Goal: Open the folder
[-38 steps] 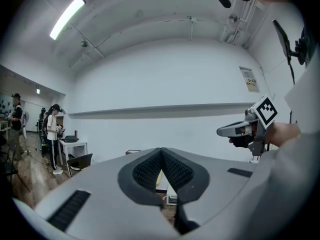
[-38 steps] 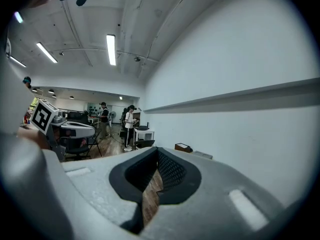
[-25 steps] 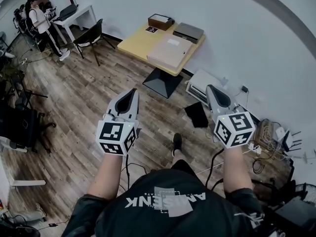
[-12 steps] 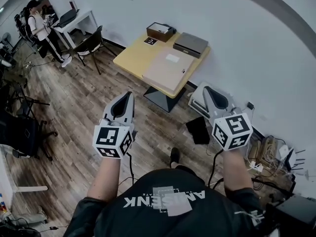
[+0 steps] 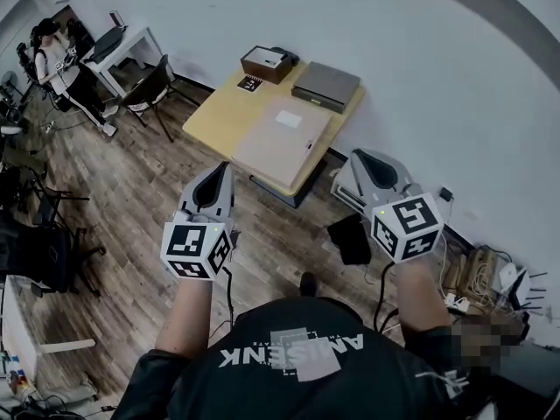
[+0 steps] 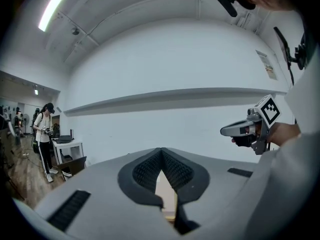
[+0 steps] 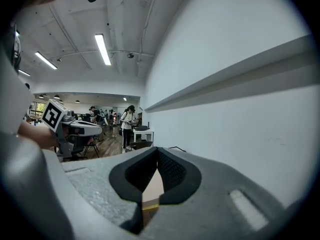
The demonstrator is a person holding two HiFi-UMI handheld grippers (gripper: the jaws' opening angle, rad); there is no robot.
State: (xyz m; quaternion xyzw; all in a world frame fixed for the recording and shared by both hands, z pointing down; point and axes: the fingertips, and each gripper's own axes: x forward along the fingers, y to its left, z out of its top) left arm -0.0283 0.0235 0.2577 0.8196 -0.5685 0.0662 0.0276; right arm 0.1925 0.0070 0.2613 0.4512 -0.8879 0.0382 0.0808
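A pale beige folder (image 5: 282, 140) lies shut on the yellow table (image 5: 214, 112), ahead of both grippers in the head view. My left gripper (image 5: 222, 168) is held out over the wooden floor, short of the table's near edge, jaws shut and empty. My right gripper (image 5: 360, 158) is level with it to the right, past the table's right corner, also shut and empty. In the left gripper view the shut jaws (image 6: 161, 153) point at the white wall, and the right gripper (image 6: 248, 128) shows at the side. The right gripper view shows shut jaws (image 7: 157, 152) and the left gripper (image 7: 76, 129).
On the table's far side stand a grey flat box (image 5: 325, 86) and a brown box (image 5: 266, 62). A white unit (image 5: 343, 187) and a black sheet (image 5: 350, 238) lie on the floor by the wall. A chair (image 5: 149, 81), a white desk (image 5: 124, 40) and a person (image 5: 57, 64) are at the far left. Cables (image 5: 477, 274) lie at the right.
Both grippers have moved forward towards the table, which now sits nearer and lower in the head view. Both have stayed shut and empty.
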